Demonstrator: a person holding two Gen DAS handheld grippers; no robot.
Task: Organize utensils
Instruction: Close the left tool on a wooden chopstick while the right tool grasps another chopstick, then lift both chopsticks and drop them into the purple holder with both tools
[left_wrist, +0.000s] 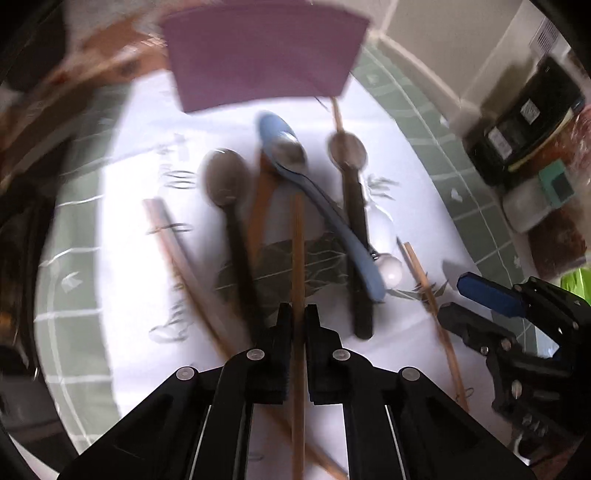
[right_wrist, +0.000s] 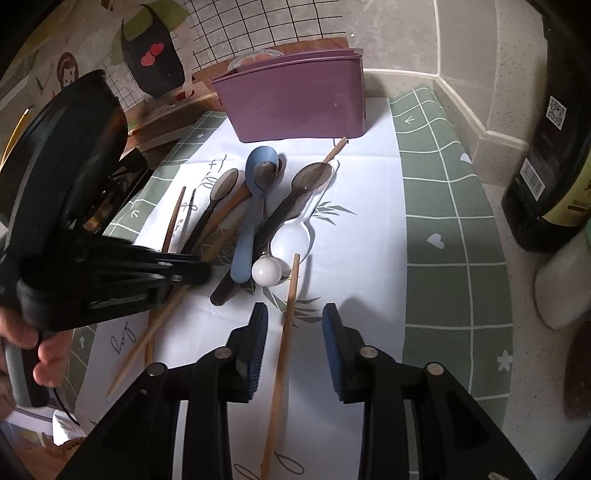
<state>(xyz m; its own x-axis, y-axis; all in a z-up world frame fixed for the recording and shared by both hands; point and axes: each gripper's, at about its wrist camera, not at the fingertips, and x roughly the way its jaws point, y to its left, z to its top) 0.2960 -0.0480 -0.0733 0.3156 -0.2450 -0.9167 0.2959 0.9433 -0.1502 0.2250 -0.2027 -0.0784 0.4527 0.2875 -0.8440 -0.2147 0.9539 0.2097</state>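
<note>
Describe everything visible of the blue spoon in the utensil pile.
The blue spoon looks like matte plastic: an oval bowl, face up, and a flat handle widening to a rounded end. It lies flat in the pile on the white cloth, bowl toward the purple container. A small metal spoon rests in its bowl. Its handle crosses dark utensil handles and ends beside a white ball. Neither gripper touches it.

Speckled counter (right_wrist: 491, 266) carries green grid mat (right_wrist: 454, 229) with white cloth (right_wrist: 354, 258) over its middle. On the cloth: purple bin (right_wrist: 295, 103) at far edge, heap of spoons (right_wrist: 255, 206) and chopsticks (right_wrist: 284, 332) in front. Dark bottle (right_wrist: 554, 147) stands on bare counter at right
</note>
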